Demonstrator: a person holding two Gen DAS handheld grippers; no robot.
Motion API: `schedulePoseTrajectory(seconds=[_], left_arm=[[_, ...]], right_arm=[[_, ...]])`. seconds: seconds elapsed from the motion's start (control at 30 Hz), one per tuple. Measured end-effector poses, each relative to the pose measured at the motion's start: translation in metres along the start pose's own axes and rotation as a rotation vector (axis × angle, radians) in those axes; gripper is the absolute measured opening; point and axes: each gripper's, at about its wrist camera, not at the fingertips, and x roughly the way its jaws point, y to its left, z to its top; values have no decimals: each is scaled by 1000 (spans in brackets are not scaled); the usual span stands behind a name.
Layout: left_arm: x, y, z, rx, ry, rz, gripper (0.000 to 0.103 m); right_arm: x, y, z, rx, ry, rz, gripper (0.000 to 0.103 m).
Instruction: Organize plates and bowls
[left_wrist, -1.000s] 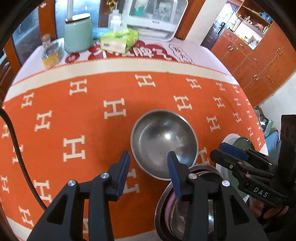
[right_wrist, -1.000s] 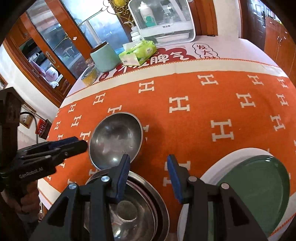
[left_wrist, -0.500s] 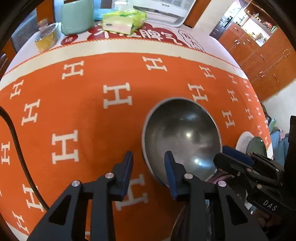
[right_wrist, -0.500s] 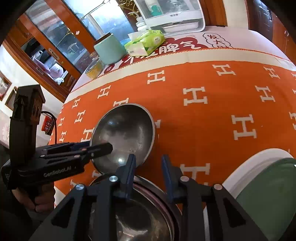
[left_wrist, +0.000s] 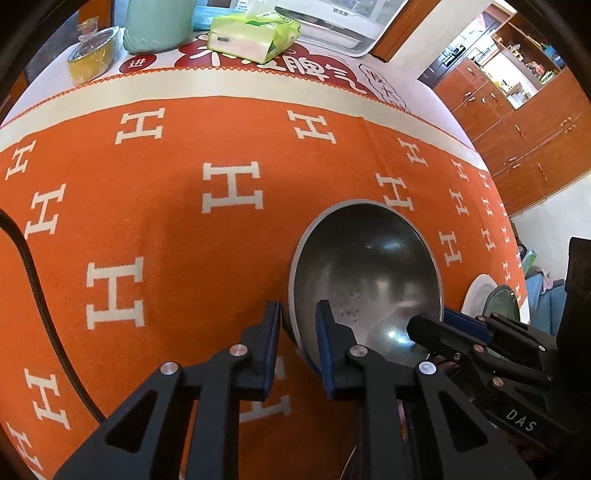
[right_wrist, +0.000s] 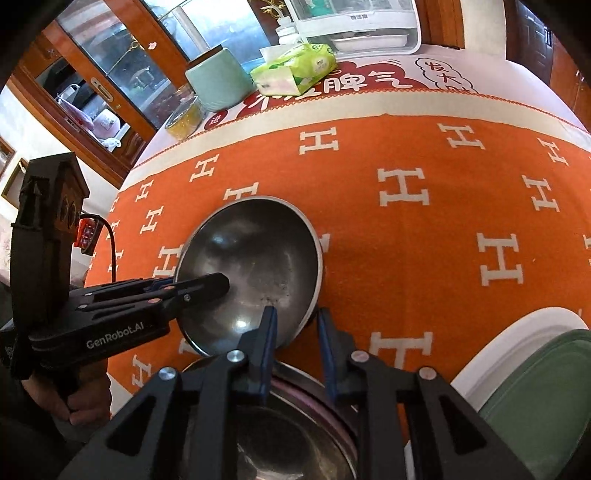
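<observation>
A steel bowl rests on the orange cloth. My left gripper straddles its near left rim, one finger outside and one inside; its jaws are closing with the rim pinched between the pads. My right gripper straddles the opposite rim the same way, also closing on it. Each gripper shows in the other's view, the right gripper and the left gripper, both reaching into the bowl. A stack of steel bowls sits just below the right gripper.
A green plate lies on a white plate at the right table edge. At the far side stand a tissue pack, a mint canister, a small jar and a white appliance.
Both grippers sank toward the steel bowl and came up to its rim from opposite sides. Their jaws narrowed from wide open to closed over the rim.
</observation>
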Motion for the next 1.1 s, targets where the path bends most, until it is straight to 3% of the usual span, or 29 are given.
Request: schedulePoseTrajectory(seconds=[0.43,1.1], left_arm=[[-17,16,0,-82,-36,-15,15],[-79,9,-12,-80,-217,-20,15]], right_arm=[[-5,17,1,-26,-13,-29,11],[-51,39,1,-76,-195,45,6]])
